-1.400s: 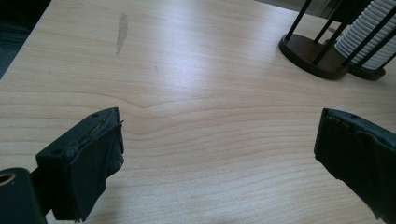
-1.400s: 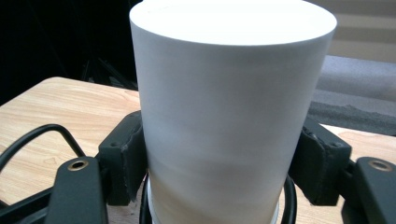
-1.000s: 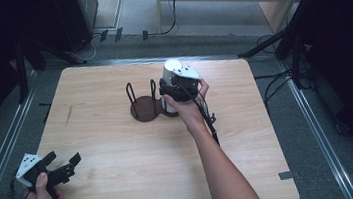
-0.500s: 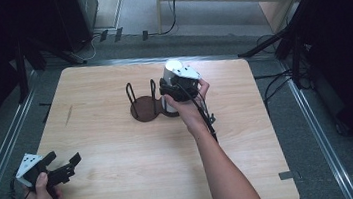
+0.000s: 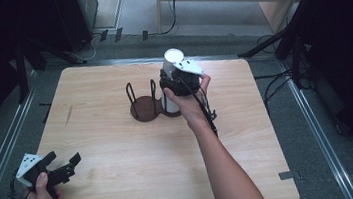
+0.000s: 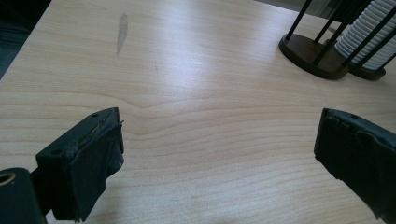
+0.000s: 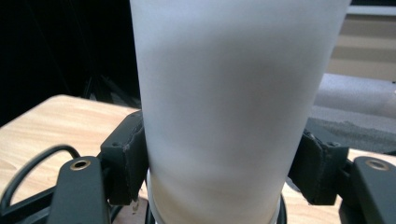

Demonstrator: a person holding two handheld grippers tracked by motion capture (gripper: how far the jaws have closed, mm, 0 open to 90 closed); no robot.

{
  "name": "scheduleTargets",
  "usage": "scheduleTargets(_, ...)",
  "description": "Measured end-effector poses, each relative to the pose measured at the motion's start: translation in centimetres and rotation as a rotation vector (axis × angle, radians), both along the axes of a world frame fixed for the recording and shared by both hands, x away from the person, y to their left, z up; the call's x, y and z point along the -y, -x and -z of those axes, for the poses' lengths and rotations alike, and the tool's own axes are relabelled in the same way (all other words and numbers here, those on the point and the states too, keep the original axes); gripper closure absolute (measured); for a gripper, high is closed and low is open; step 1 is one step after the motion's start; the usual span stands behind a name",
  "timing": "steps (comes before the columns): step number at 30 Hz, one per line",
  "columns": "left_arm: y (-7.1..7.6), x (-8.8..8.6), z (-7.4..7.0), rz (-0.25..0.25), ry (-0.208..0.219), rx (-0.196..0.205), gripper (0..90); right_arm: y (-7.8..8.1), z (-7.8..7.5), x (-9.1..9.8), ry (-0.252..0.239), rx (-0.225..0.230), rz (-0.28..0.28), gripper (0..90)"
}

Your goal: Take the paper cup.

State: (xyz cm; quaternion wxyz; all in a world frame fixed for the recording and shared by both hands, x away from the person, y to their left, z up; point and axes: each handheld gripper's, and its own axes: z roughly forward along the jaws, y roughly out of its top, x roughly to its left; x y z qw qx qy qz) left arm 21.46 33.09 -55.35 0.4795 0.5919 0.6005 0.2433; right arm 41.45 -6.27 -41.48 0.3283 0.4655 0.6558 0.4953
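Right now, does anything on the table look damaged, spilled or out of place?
Nothing is spilled or askew. The one odd mark is a pale grey streak on the wooden table, toward its left side. The white cup stands upright in the right gripper.

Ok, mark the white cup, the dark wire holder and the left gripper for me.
white cup (image 5: 173, 57): high view, on its top rim.
dark wire holder (image 5: 143, 107): high view, on its round base.
left gripper (image 5: 64, 165): high view, midway between its open jaws.
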Motion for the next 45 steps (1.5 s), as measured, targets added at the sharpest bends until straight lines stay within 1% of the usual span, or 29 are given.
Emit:
scheduleTargets(2,0.0,0.0,0.0,0.000,0.000,0.000,1.9,0.3,-0.7,0.2,-0.013,0.018,-0.002,29.3)
scheduleTargets(3,0.0,0.0,0.0,0.001,0.000,0.000,1.9,0.3,-0.7,0.2,-0.013,0.018,-0.002,29.3)
scheduleTargets(6,0.0,0.0,0.0,0.001,-0.001,0.001,1.9,0.7,-1.5,0.4,-0.025,0.044,-0.003,29.2)
scheduleTargets(10,0.0,0.0,0.0,0.000,-0.002,0.001,1.9,1.0,-2.4,0.7,-0.031,0.071,-0.003,29.2)
scheduleTargets(12,0.0,0.0,0.0,0.000,-0.002,0.001,1.9,1.3,-2.9,0.9,-0.038,0.075,-0.002,29.2)
scheduleTargets(14,0.0,0.0,0.0,0.001,-0.003,0.002,1.9,1.4,-3.3,1.0,-0.032,0.086,0.004,29.2)
scheduleTargets(16,0.0,0.0,0.0,0.004,0.000,0.006,1.9,1.7,-3.6,1.3,-0.030,0.090,0.008,29.2)
scheduleTargets(18,0.1,0.1,0.0,0.011,0.002,0.013,1.9,1.9,-3.8,1.6,-0.029,0.084,0.010,29.2)
scheduleTargets(21,0.1,0.0,0.0,0.021,0.002,0.018,1.9,2.4,-4.0,2.1,-0.013,0.085,0.010,29.2)
scheduleTargets(22,0.1,0.0,0.0,0.024,0.002,0.019,1.9,2.7,-4.0,2.4,-0.019,0.083,0.006,29.2)
scheduleTargets(25,0.1,0.1,0.0,0.040,0.000,0.037,1.9,3.5,-3.7,3.2,-0.017,0.078,0.010,28.7)
scheduleTargets(26,0.1,0.2,-0.1,0.044,0.000,0.045,1.9,3.5,-3.7,3.2,-0.017,0.078,0.010,28.7)
scheduleTargets(27,0.2,0.2,-0.1,0.061,0.003,0.061,1.9,3.7,-3.6,3.3,-0.016,0.074,0.016,28.7)
scheduleTargets(30,0.3,0.1,-0.3,0.089,0.030,0.095,1.9,4.3,-3.2,4.1,-0.015,0.065,0.008,28.4)
scheduleTargets(31,0.4,0.0,-0.3,0.095,0.033,0.096,1.9,4.6,-3.0,4.4,-0.004,0.062,0.012,28.3)
scheduleTargets(33,0.4,-0.1,-0.3,0.086,0.040,0.099,1.9,5.1,-2.7,4.8,0.004,0.057,0.014,28.2)
scheduleTargets(35,0.4,-0.1,-0.4,0.072,0.025,0.094,1.9,5.7,-2.4,5.3,0.012,0.062,0.018,28.2)
scheduleTargets(38,0.4,0.1,-0.6,0.061,-0.002,0.097,2.0,6.7,-2.0,6.0,-0.002,0.057,0.008,28.2)
scheduleTargets(40,0.5,0.3,-1.1,0.064,0.017,0.110,2.0,7.4,-1.5,6.6,-0.010,0.049,-0.008,28.3)
scheduleTargets(41,0.6,0.4,-1.3,0.068,0.012,0.115,2.0,7.8,-1.3,6.8,-0.018,0.036,-0.015,28.3)
scheduleTargets(43,0.7,0.9,-1.9,0.069,0.011,0.117,2.0,8.6,-0.7,7.2,-0.001,0.035,-0.020,28.3)
scheduleTargets(44,0.7,1.1,-2.3,0.079,0.016,0.114,2.0,9.0,-0.4,7.3,0.004,0.027,-0.024,28.3)
scheduleTargets(45,0.7,1.4,-2.6,0.093,0.013,0.114,2.0,9.4,-0.1,7.5,0.015,0.030,-0.025,28.3)
